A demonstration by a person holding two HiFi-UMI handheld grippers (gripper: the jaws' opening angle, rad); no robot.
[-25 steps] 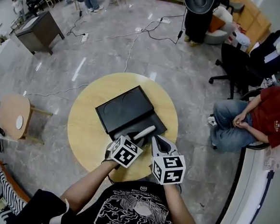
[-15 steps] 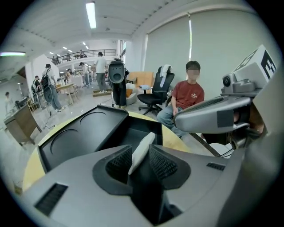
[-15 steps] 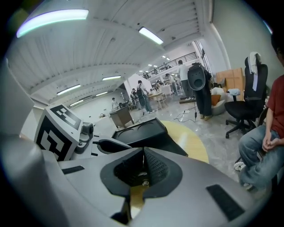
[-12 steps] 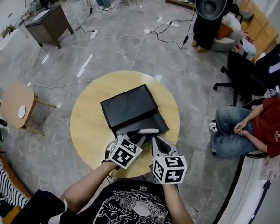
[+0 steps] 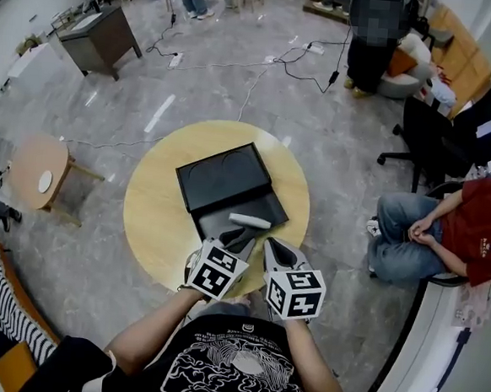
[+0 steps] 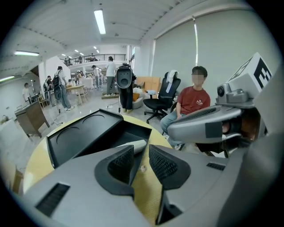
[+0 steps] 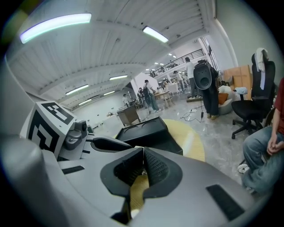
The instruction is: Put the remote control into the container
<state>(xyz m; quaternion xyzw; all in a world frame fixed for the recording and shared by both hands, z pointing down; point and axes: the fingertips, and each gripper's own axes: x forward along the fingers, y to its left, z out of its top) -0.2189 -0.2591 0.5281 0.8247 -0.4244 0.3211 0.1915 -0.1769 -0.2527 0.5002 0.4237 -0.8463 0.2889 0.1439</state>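
Observation:
A light grey remote control (image 5: 250, 221) lies flat in the tray of the black container (image 5: 266, 205), whose lid (image 5: 221, 178) is folded open behind it on the round yellow table (image 5: 155, 218). My left gripper (image 5: 239, 239) hovers just short of the remote, jaws slightly open and holding nothing. In the left gripper view the remote (image 6: 132, 146) shows just beyond the left gripper (image 6: 141, 151), inside the container (image 6: 84, 135). Beside it, my right gripper (image 5: 272, 249) is shut and empty. The right gripper (image 7: 143, 153) points over the table's near edge toward the container (image 7: 148, 129).
A person in a red shirt (image 5: 468, 213) sits close to the table's right side, with a black office chair (image 5: 428, 129) behind. A small round side table (image 5: 29, 174) stands at the left. Cables (image 5: 255, 73) run across the floor beyond the table.
The left gripper held the remote tilted over the tray; now the remote lies in the tray, released, and the gripper has drawn back a little. The right gripper stays put.

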